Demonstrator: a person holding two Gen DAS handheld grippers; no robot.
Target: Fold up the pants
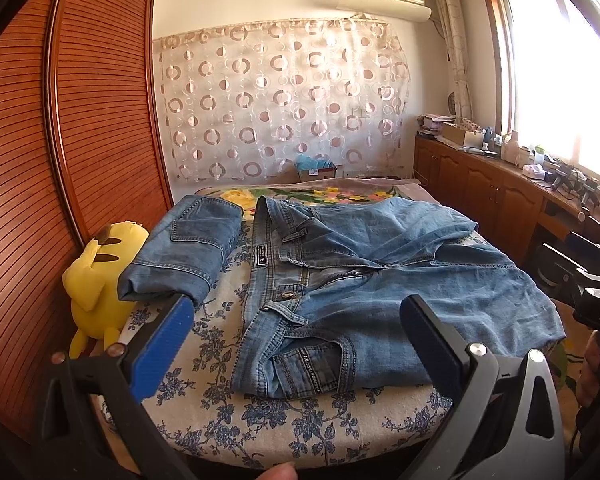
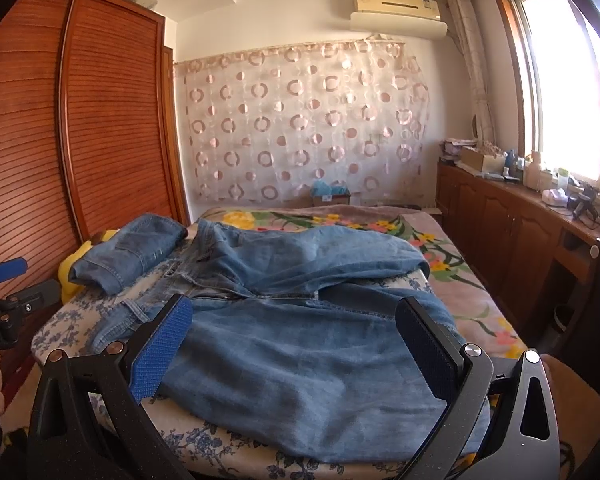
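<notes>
The big blue jeans [image 1: 380, 280] lie spread out and bumpy on the bed [image 1: 300, 424], with the waist on the left side. The left gripper [image 1: 296, 340] and the right gripper [image 2: 296, 344] hang over the near edge of the jeans, both with fingers wide apart and holding nothing. A folded pair of jeans [image 1: 184, 252] sits beside a yellow plush toy [image 1: 96, 280].

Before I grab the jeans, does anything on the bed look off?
The unfolded jeans lie rumpled, fly open, one leg thrown back over the other. A second pair, already folded, sits by the yellow plush. Both grippers have open jaws and hold nothing.
</notes>
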